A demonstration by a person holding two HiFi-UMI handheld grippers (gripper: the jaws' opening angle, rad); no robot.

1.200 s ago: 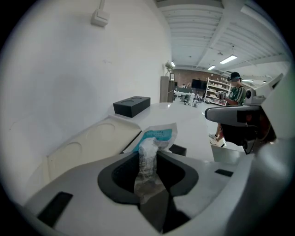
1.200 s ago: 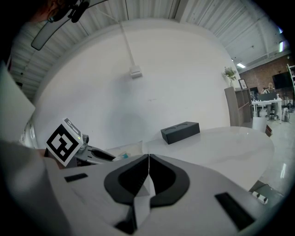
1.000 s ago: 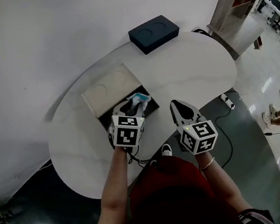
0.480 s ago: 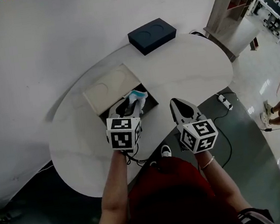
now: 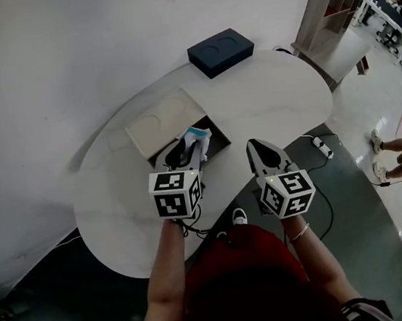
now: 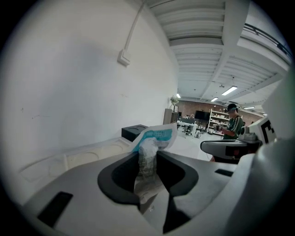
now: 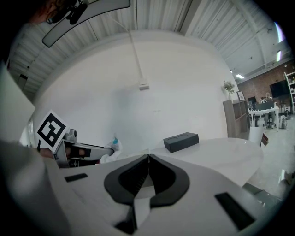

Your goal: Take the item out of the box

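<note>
Packet [image 6: 150, 154] with a teal label is being gripped between the jaws of the left gripper [image 6: 148, 171], over the open box [image 5: 161, 122] on the white table [image 5: 274, 102]. The right gripper [image 7: 148, 162] is being held alongside, jaws together and empty.

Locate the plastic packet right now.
In the head view, left of centre: the plastic packet is pinched in the left gripper, over the open box on the table.

White rounded desk [image 5: 274, 102] recorded. Open box [image 5: 161, 122], pale inner tray exposed, is seated just beyond the left fingers [image 5: 177, 154]. Dark blue case [image 5: 221, 50] is laid well beyond the right fingers [image 5: 263, 157], at the far edge.
</note>
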